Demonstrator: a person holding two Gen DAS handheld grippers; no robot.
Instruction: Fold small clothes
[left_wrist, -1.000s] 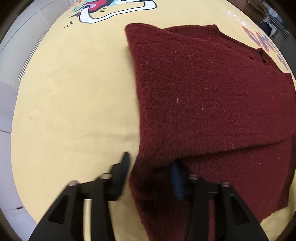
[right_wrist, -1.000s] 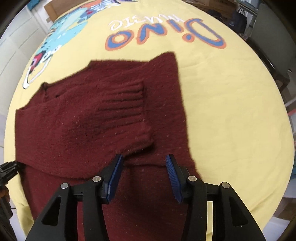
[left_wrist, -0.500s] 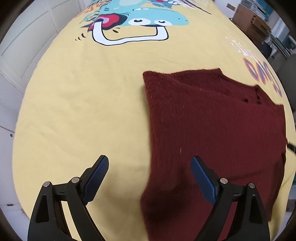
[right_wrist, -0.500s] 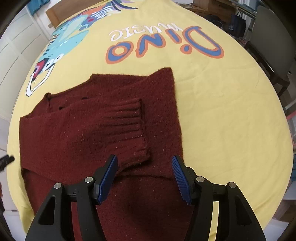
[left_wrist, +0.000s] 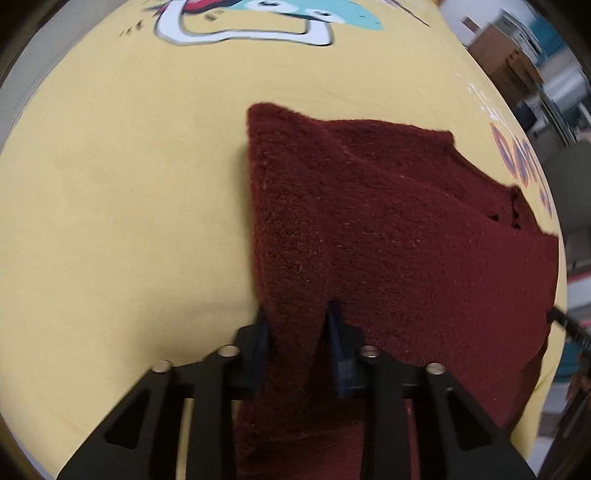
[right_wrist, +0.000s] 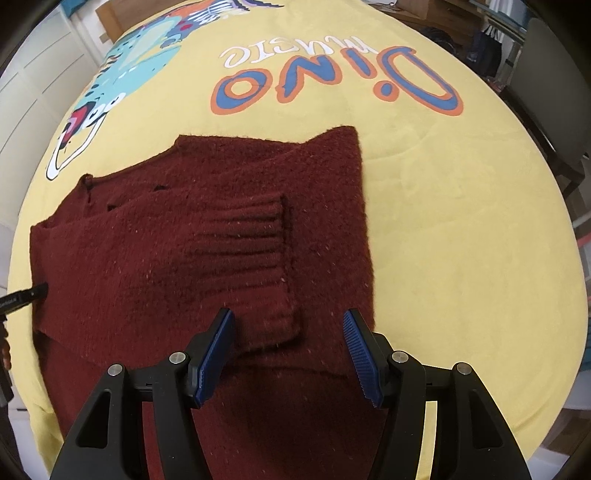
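Observation:
A dark red knit sweater (left_wrist: 388, 236) lies partly folded on a yellow printed cloth (left_wrist: 129, 192). In the left wrist view my left gripper (left_wrist: 297, 321) is shut on a fold at the sweater's left edge and lifts it slightly. In the right wrist view the sweater (right_wrist: 166, 251) has a sleeve folded across its body, with the ribbed cuff (right_wrist: 255, 254) on top. My right gripper (right_wrist: 288, 332) is open and empty, with its fingers on either side of the cuff's lower corner, just above the sweater. The left gripper's tip (right_wrist: 26, 295) shows at the sweater's left edge.
The yellow cloth (right_wrist: 461, 221) carries a dinosaur print (right_wrist: 122, 74) and "Dino" lettering (right_wrist: 332, 74) beyond the sweater. A dark chair (right_wrist: 546, 92) stands at the far right of the table. Boxes and shelves (left_wrist: 517, 48) stand beyond the table edge.
My left gripper was open half a second ago; it has moved in and shut on the sweater's left edge. My right gripper stayed open and moved very little.

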